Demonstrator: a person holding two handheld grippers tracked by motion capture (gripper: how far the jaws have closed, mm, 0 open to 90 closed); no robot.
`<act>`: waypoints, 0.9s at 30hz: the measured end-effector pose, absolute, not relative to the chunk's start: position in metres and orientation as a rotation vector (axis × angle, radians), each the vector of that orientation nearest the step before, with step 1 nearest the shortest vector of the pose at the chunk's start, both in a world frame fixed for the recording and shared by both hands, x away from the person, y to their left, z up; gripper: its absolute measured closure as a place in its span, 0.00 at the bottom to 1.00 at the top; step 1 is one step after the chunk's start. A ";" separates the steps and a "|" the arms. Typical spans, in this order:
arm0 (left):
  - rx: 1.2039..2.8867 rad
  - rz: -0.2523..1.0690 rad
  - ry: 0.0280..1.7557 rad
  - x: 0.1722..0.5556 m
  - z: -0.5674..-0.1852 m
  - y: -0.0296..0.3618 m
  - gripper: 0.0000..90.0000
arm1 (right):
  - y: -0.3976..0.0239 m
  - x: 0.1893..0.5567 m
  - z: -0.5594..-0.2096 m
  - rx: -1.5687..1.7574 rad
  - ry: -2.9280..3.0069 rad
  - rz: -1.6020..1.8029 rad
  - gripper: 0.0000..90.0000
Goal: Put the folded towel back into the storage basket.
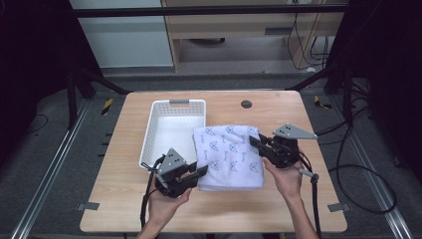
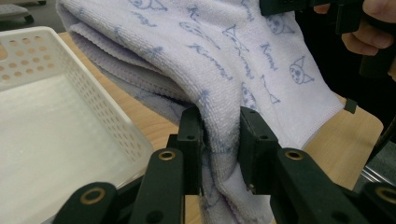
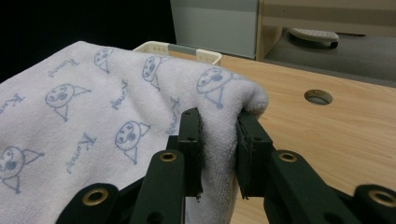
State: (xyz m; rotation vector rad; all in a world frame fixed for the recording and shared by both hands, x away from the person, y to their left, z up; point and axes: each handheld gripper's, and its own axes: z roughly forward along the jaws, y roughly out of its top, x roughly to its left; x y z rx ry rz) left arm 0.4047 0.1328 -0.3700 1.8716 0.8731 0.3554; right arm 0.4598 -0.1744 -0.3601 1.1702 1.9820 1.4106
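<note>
L tool (image 1: 203,171): jaws clamped tight, aimed right, held by L hand (image 1: 166,201) from below | R tool (image 1: 255,141): jaws clamped tight, aimed left, R hand (image 1: 286,177) gripping its body | forearms enter from bottom edge

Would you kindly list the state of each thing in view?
Towel: folded, gripped at two edges, partly lifted.
Basket: upright, nothing inside.
Left hand-held gripper: shut on towel.
Right hand-held gripper: shut on towel.
Table: bears the basket.
</note>
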 end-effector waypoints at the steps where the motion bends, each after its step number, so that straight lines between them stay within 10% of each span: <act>1: 1.866 0.357 0.876 0.405 -0.369 0.135 0.80 | -0.173 0.460 -0.359 1.171 1.982 1.413 0.83; 27: 1.796 0.407 0.960 0.413 -0.352 0.179 0.80 | -0.124 0.480 -0.336 1.095 1.983 1.440 0.83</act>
